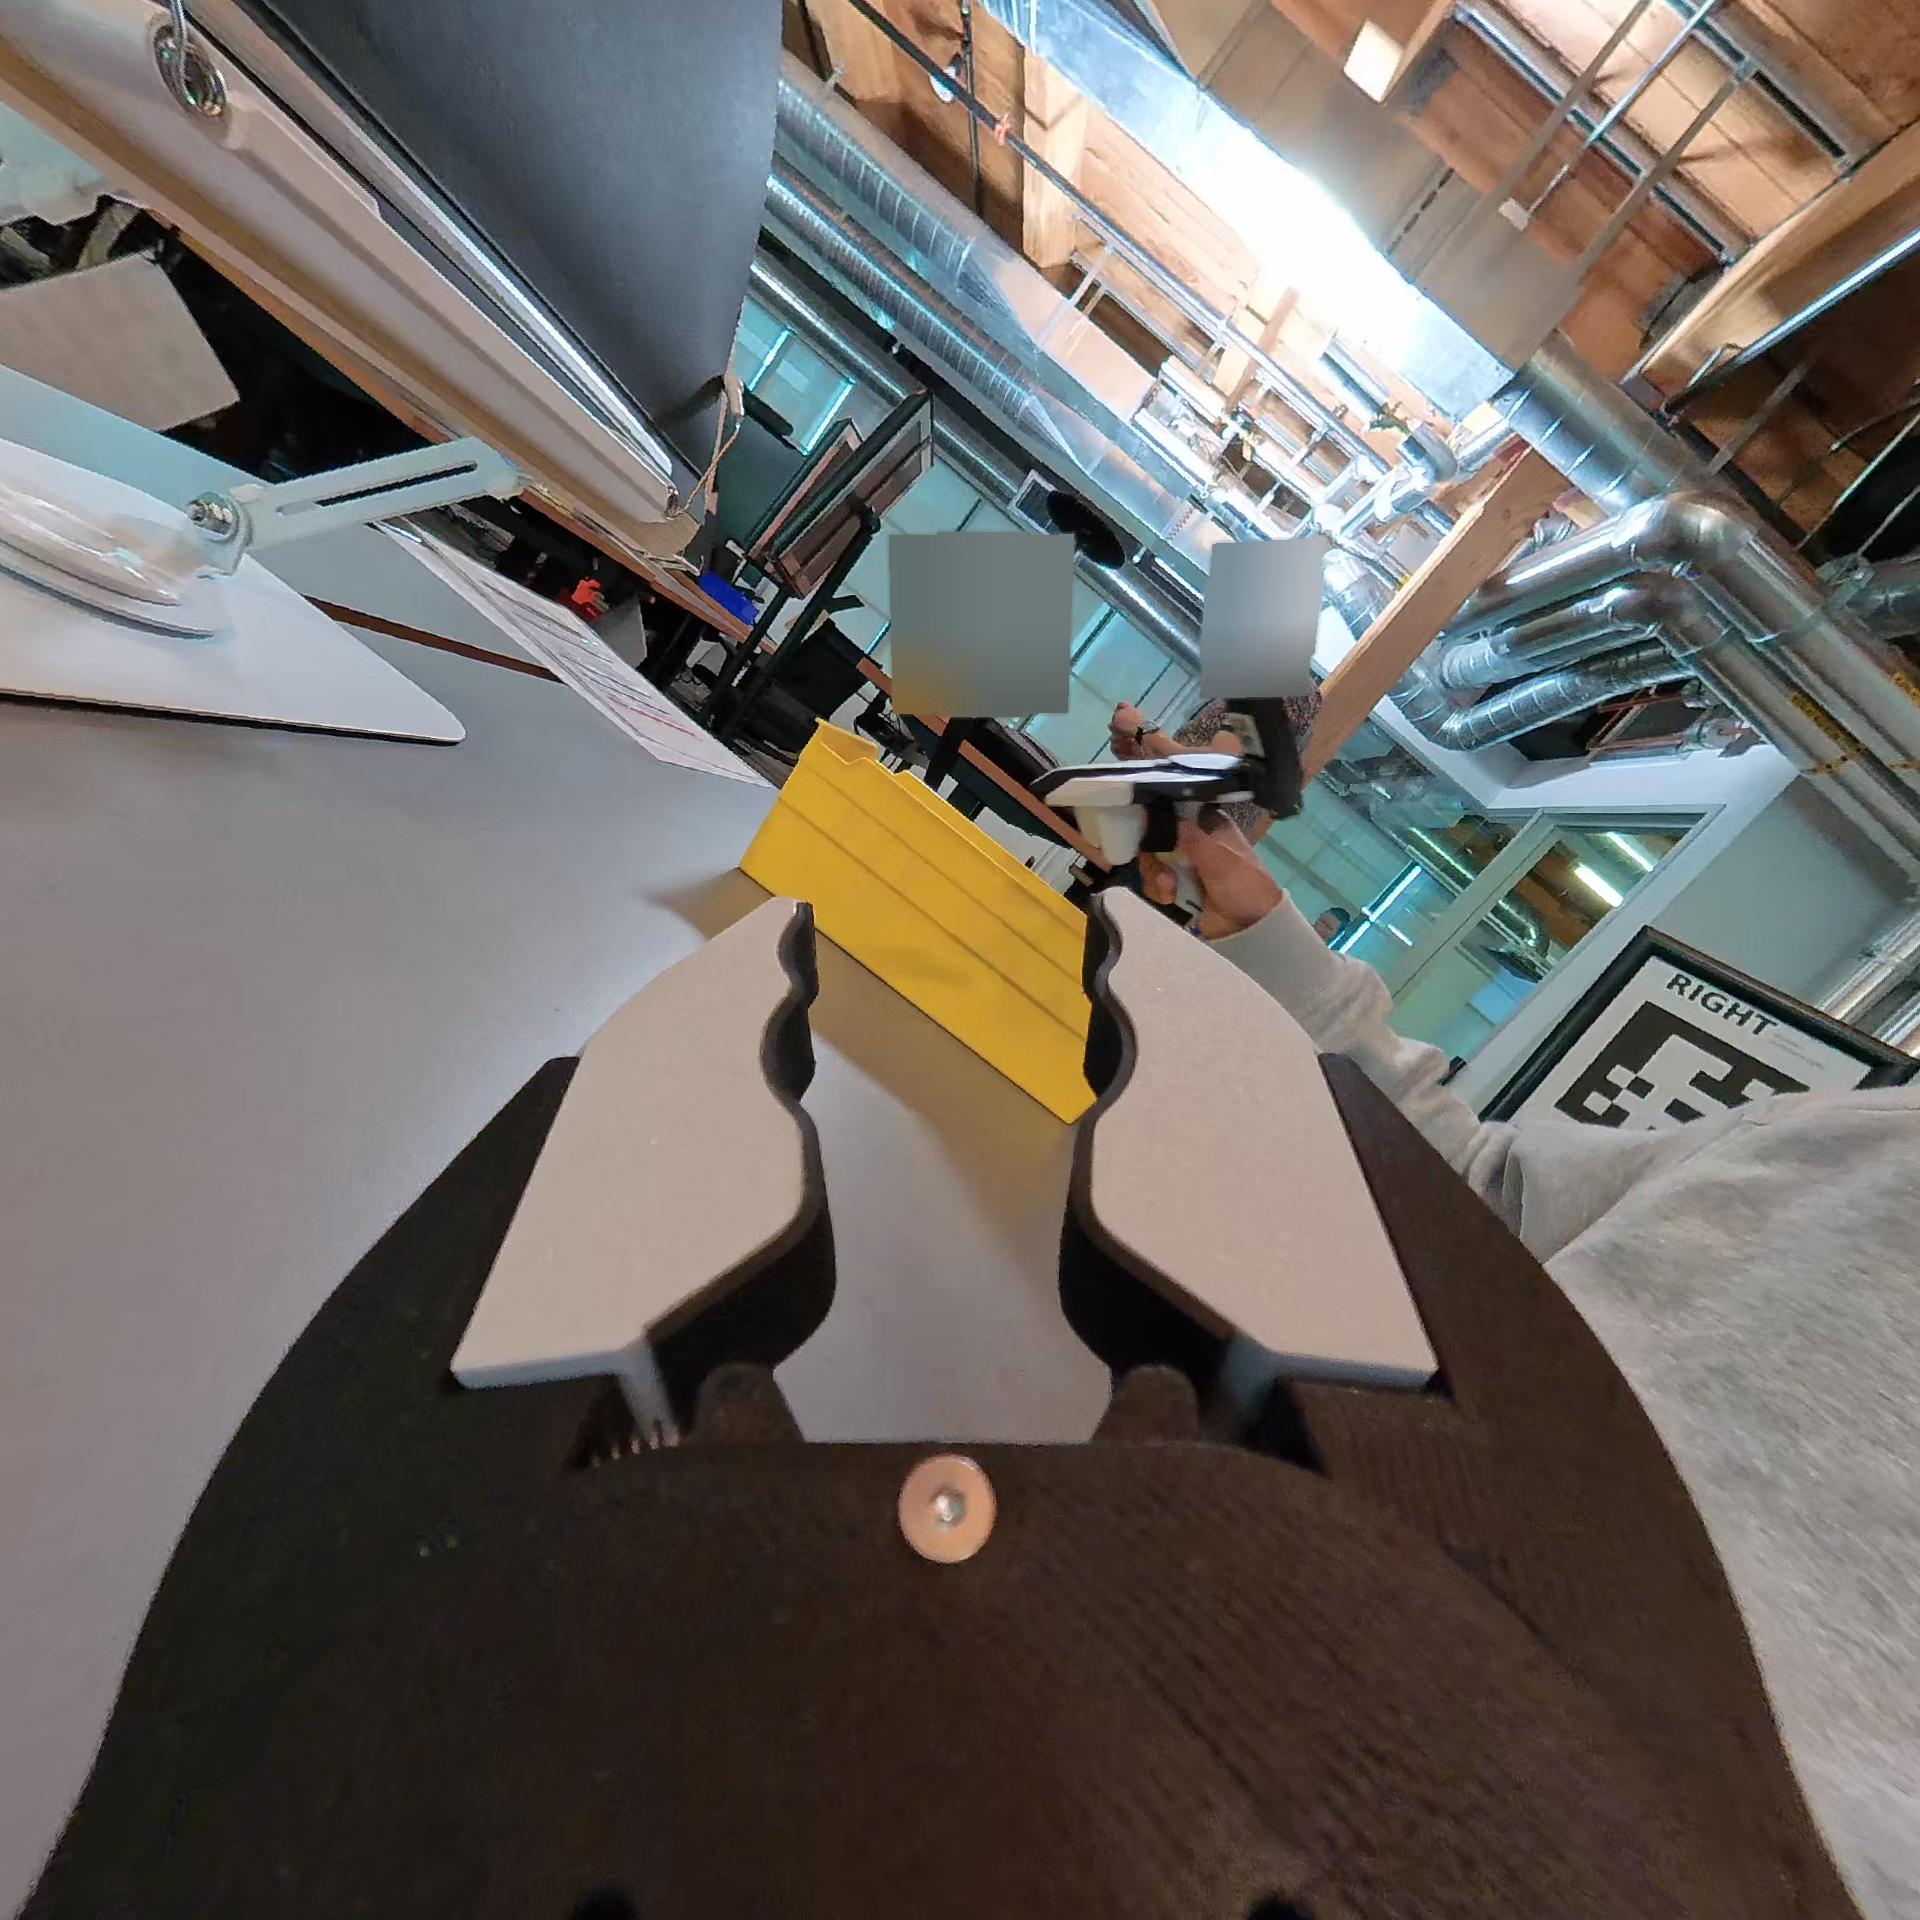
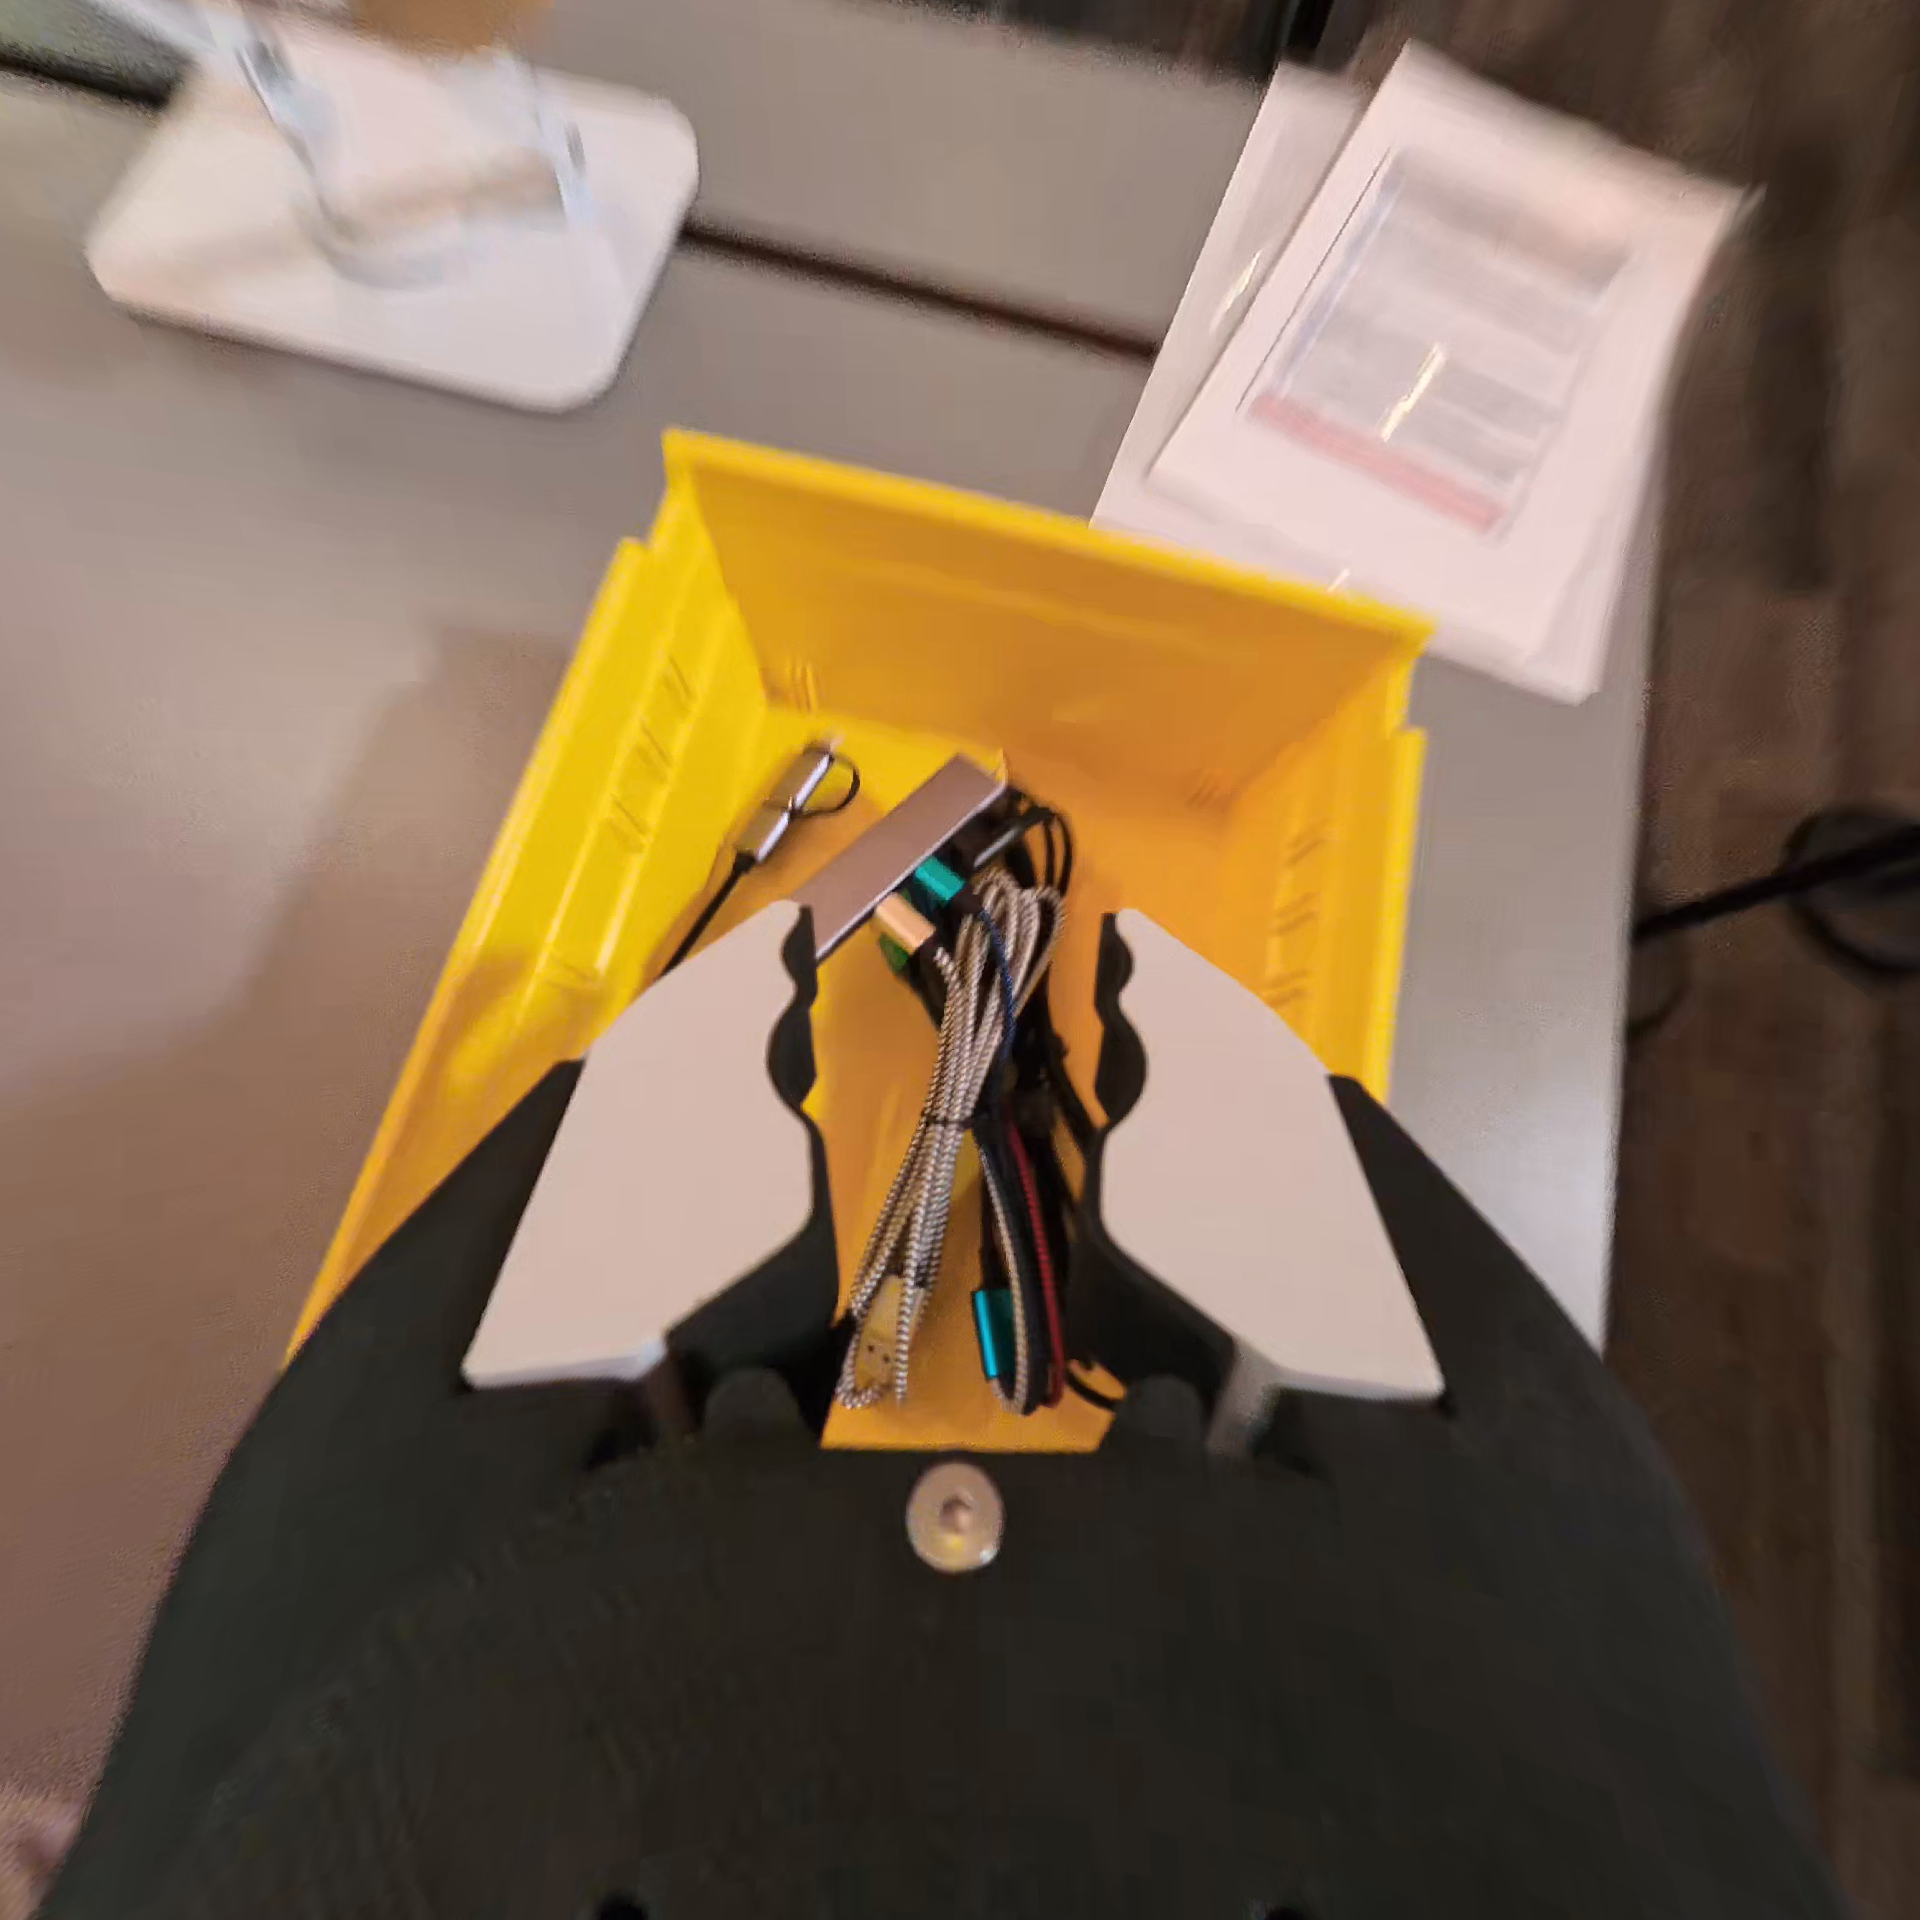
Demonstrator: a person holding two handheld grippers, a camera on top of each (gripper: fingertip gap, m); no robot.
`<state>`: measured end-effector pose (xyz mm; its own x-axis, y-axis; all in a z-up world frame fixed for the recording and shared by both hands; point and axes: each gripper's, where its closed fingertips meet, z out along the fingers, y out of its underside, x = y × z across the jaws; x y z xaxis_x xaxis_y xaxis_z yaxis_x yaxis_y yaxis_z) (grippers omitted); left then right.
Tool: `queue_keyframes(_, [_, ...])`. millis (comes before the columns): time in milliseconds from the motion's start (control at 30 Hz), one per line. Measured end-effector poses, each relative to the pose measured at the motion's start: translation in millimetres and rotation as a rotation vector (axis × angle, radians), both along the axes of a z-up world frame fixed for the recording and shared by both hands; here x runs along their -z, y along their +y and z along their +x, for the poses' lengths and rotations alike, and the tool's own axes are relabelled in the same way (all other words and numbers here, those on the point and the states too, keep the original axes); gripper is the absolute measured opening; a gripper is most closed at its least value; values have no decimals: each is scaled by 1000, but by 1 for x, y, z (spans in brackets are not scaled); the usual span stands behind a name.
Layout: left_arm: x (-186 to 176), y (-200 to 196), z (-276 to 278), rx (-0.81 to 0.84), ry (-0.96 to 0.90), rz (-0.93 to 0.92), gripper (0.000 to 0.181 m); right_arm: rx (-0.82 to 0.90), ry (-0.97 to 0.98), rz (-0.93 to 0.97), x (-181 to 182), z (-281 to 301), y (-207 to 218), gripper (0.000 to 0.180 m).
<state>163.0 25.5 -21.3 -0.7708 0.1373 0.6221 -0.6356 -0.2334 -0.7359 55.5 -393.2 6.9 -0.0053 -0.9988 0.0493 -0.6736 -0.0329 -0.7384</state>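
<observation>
Left wrist view: left gripper (image 1: 948, 925) sits low over the grey table (image 1: 260, 935), tilted up so half the frame is ceiling. Jaws stand wide apart, nothing between them, only bare tabletop in the gap. At 9 to 10 o'clock, a white board (image 1: 312, 675) lies flat with a clear round dish (image 1: 73, 551) on it, and a slotted white bracket (image 1: 353, 488) reaches over it. At 12 o'clock, just past the fingertips, the yellow bin (image 1: 914, 894) shows its ribbed outer wall; gripper is near it but not touching. At 1 o'clock the right gripper (image 1: 1132, 805) hangs above the bin in a person's hand (image 1: 1226, 883), grey sleeve (image 1: 1662, 1299) running down to 3 o'clock. A framed black-and-white marker card (image 1: 1704, 1049) stands at 3 o'clock.

Right wrist view, motion-blurred: at 10 o'clock the white board (image 2: 520, 343) with something clear on it, too blurred to name. Right gripper (image 2: 956, 925) points down into the open bin (image 2: 1039, 623) from above, likely angled for access to the contents. Jaws wide apart, holding nothing; whether tips touch anything I cannot tell. Inside the bin, left to right: a small grey adapter on a black lead (image 2: 800, 805) at 11 o'clock, a flat grey hub (image 2: 904, 847), then a bundle of braided cables (image 2: 966, 1091) lying lengthwise between the fingers with teal and gold plugs. At 1 o'clock a white sheet with a clear bag (image 2: 1434, 343) lies flat beside the bin, near the table edge.
</observation>
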Motion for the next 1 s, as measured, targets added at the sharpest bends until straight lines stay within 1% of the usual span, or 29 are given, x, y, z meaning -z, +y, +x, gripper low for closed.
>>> queue_keyframes(33, [0, 0, 0, 0, 1, 0, 51, 6, -92, -36, -16, -7, 0, 54])
queue_keyframes(100, [0, 0, 1, -3, 3, 0, 51, 53, -257, -122, -35, -28, -5, 53])
queue_keyframes(133, [0, 0, 1, -6, 3, -1, 51, 95, -318, -168, -36, -42, -11, 57])
queue_keyframes(233, [0, 1, 1, -14, -1, 1, 52, 256, -466, -263, -17, -86, -31, 62])
queue_keyframes(267, [0, 1, -1, -16, -5, 8, 52, 278, -538, -284, -12, -97, -34, 72])
queue_keyframes(300, [0, 1, -5, -8, -6, 20, 50, 327, -573, -284, -10, -109, -40, 77])
queue_keyframes(333, [-2, 1, -9, 5, -2, 24, 50, 359, -586, -243, -8, -116, -43, 79])
queue_keyframes(367, [-10, 1, -13, 3, 1, 5, 51, 365, -602, -202, -11, -118, -42, 88])
queue_keyframes(400, [-23, 3, -16, -12, 0, -29, 51, 373, -620, -195, -15, -121, -43, 89])
queue_keyframes(433, [-36, 4, -19, -30, -2, -64, 51, 372, -634, -217, -18, -122, -43, 87])
queue_keyframes(500, [-54, 6, -34, -57, -11, -104, 49, 376, -598, -289, -13, -122, -47, 83])
queue_keyframes(533, [-56, 8, -44, -91, -14, -108, 46, 380, -559, -303, -5, -122, -49, 78])
queue_keyframes(600, [-54, 9, -66, -146, -2, -103, 44, 374, -479, -273, 10, -120, -51, 77])
queue_keyframes(667, [-51, 10, -89, -161, 3, -62, 47, 388, -473, -218, 12, -122, -54, 71])
queue_keyframes(700, [-46, 11, -97, -200, -16, -4, 51, 387, -495, -179, 10, -123, -54, 66])
queue_keyframes(733, [-37, 14, -97, -292, -51, 91, 60, 390, -518, -150, 7, -125, -55, 63])
queue_keyframes(767, [-27, 23, -91, -429, -112, 201, 63, 393, -532, -134, 6, -127, -56, 57])
queue_keyframes(833, [-12, 51, -75, -733, -270, 397, 70, 417, -539, -132, 9, -128, -61, 39])
queue_keyframes(867, [-11, 63, -68, -842, -332, 466, 74, 455, -547, -139, 13, -128, -66, 28])
queue_keyframes(900, [-12, 70, -65, -904, -370, 508, 77, 496, -561, -129, 16, -128, -70, 17])
queue_keyframes(933, [-15, 74, -64, -931, -391, 533, 80, 526, -574, -108, 15, -128, -73, 10])
queue_keyframes(967, [-16, 77, -64, -950, -410, 561, 82, 529, -596, -91, 10, -129, -72, 0])
queue_keyframes(1000, [-14, 83, -64, -983, -428, 604, 83, 526, -642, -77, 2, -131, -71, 0])
